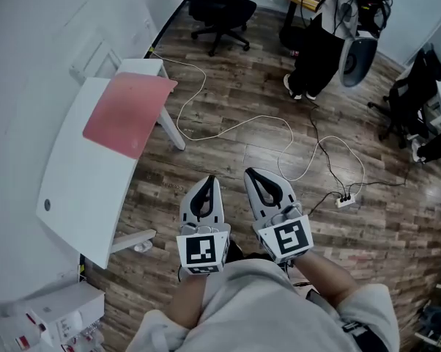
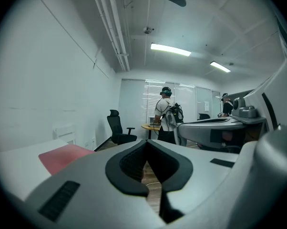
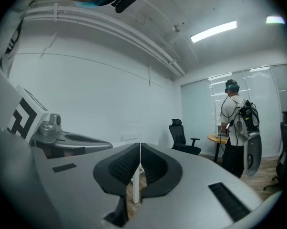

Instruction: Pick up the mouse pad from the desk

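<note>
A pink-red mouse pad (image 1: 129,113) lies on the far part of a white desk (image 1: 78,182) at the left in the head view; one corner juts past the desk's edge. It also shows low at the left in the left gripper view, the mouse pad (image 2: 62,156). Both grippers hang side by side over the wooden floor, well short of the desk. The left gripper (image 1: 208,180) is shut with nothing in it, tips touching (image 2: 147,142). The right gripper (image 1: 250,173) is shut and empty too (image 3: 140,146).
A white cable (image 1: 242,123) and a power strip (image 1: 344,201) lie on the floor ahead. A black office chair (image 1: 220,9) stands at the back. A person with a backpack (image 1: 330,35) stands at a round table on the far right. A white box (image 1: 52,317) sits near left.
</note>
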`<state>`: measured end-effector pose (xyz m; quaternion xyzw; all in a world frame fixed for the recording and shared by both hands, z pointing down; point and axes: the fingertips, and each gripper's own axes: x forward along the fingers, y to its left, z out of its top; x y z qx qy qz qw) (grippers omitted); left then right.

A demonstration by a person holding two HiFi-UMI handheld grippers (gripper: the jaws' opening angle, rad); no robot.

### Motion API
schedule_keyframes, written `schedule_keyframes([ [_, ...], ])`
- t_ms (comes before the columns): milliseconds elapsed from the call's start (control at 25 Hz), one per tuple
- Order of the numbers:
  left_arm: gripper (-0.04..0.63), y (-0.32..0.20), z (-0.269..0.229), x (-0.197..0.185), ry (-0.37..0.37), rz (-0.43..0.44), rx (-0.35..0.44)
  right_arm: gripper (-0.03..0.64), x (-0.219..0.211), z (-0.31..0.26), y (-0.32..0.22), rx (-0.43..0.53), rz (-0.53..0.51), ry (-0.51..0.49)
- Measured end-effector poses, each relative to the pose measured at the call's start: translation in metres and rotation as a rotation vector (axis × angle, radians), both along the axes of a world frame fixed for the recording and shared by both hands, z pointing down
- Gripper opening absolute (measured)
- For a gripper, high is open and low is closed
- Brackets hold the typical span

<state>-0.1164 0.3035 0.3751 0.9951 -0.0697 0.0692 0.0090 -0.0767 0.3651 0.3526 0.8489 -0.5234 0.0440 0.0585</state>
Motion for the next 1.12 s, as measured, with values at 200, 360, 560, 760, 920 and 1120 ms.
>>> schedule_keyframes([
  [200,0.011,-0.042,0.005,0.007,-0.021,-0.022,0.028,0.04,0.006,0.001,-0.039,0.007,-0.03,0.011],
  [360,0.011,-0.069,0.007,0.01,-0.032,-0.047,0.004,0.04,0.003,0.003,-0.07,-0.017,-0.088,0.001],
  [560,0.011,-0.095,0.019,0.028,-0.064,-0.093,-0.023,0.04,0.028,0.013,-0.101,-0.023,-0.149,-0.021],
  [760,0.011,-0.14,0.03,0.065,-0.097,-0.169,-0.008,0.04,0.07,0.025,-0.151,-0.047,-0.236,-0.041],
  [920,0.011,-0.179,0.045,0.088,-0.153,-0.234,-0.025,0.04,0.101,0.035,-0.195,-0.107,-0.324,-0.04],
  [1120,0.011,-0.219,0.074,0.114,-0.208,-0.357,-0.096,0.04,0.138,0.055,-0.24,-0.16,-0.44,-0.054],
])
